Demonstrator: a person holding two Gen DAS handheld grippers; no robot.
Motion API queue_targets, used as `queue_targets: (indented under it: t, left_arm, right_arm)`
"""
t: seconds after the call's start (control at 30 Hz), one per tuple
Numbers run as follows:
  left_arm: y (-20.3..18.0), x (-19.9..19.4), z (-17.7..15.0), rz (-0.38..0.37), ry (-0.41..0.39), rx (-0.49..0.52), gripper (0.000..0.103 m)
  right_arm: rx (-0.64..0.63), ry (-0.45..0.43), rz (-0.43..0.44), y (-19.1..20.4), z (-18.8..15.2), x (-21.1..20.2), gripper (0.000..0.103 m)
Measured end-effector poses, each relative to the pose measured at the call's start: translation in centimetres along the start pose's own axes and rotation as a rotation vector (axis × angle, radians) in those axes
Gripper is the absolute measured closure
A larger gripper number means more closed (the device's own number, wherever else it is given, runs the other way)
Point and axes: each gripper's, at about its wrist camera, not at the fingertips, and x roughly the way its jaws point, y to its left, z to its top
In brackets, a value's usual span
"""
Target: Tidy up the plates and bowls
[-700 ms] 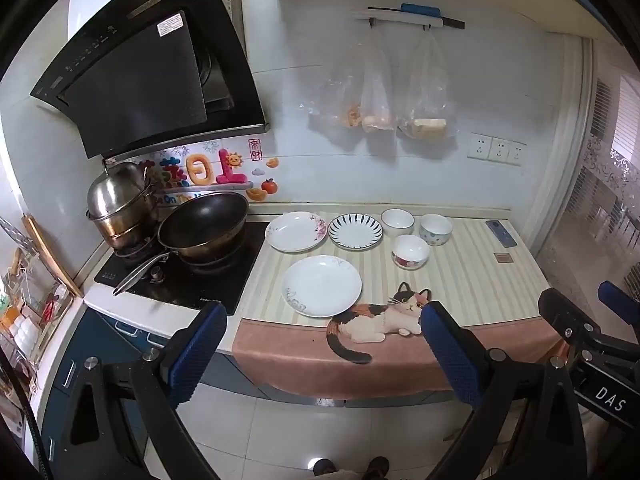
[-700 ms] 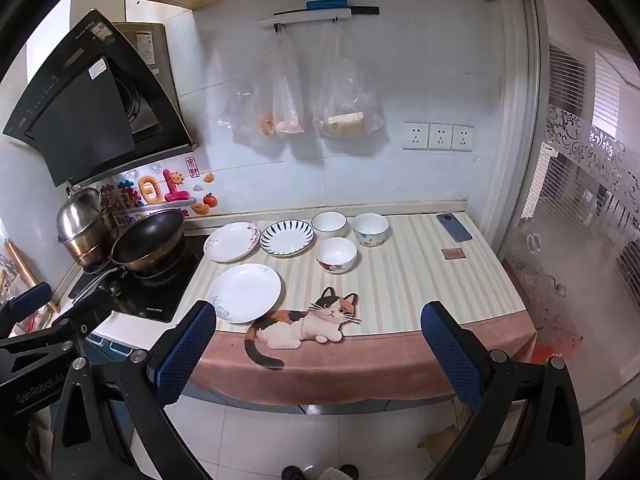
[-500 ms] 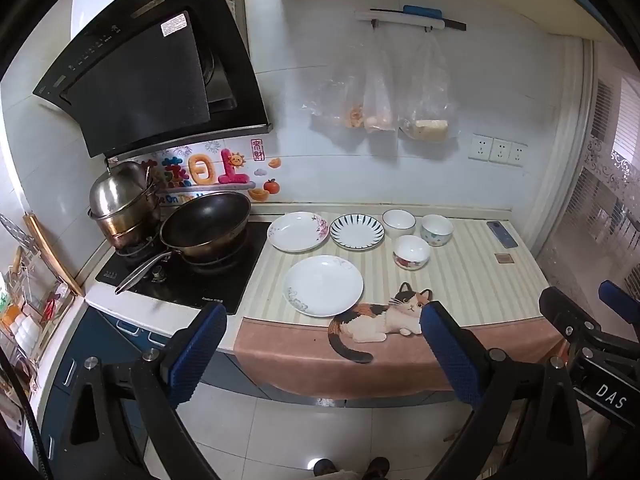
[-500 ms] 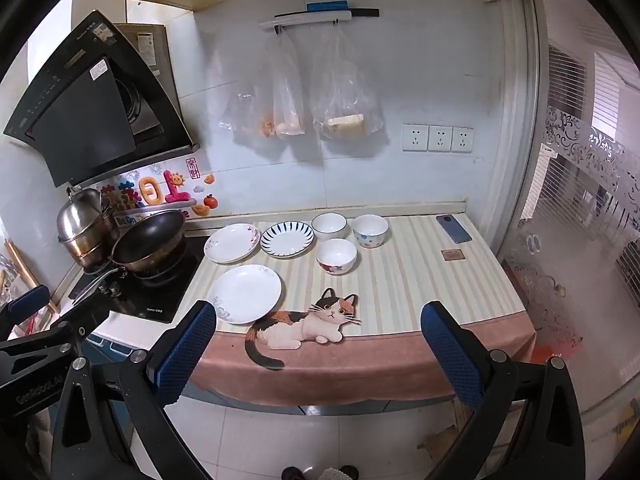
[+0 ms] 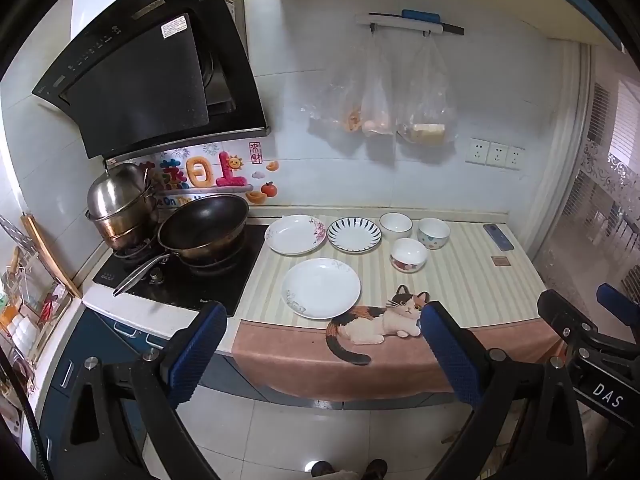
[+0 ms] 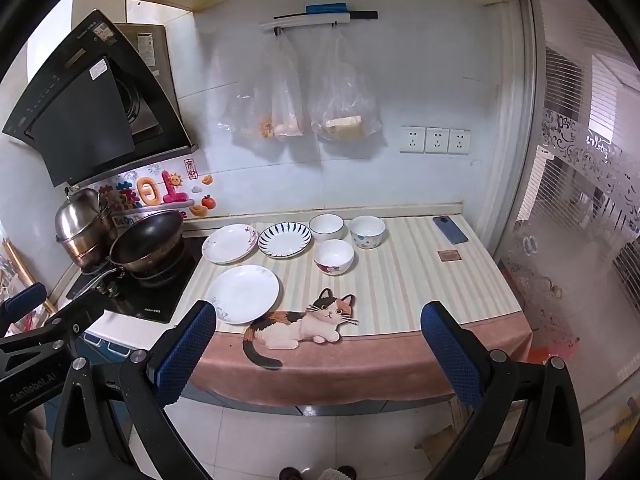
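You look at a glossy white plate (image 5: 320, 288) of glazed ceramic, and the striped plate (image 5: 354, 234) and the floral bowl (image 5: 409, 254) shine the same way. The counter cover (image 6: 404, 280) looks like matt cloth with a printed cat. Your left gripper (image 5: 320, 344) carries rough, dimpled blue pads (image 5: 197, 354) on matt black plastic arms with metal screws. The wok (image 5: 204, 226) is dark and dull inside, the steamer pot (image 5: 118, 200) polished metal. The hanging bags (image 6: 344, 92) are thin clear plastic.

Striped counter (image 6: 420, 280) right of the bowls (image 6: 333, 256) lies open; wok (image 6: 148, 242) crowds left.
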Motion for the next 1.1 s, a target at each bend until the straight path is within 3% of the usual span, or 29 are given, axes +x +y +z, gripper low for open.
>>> queue_targets:
  t: [1.1]
  left_arm:
    - [0.7, 1.0, -0.5, 0.018, 0.013, -0.007, 0.003]
  right_arm:
    - [-0.002, 0.009, 0.002, 0.4, -0.4, 1.0, 0.0]
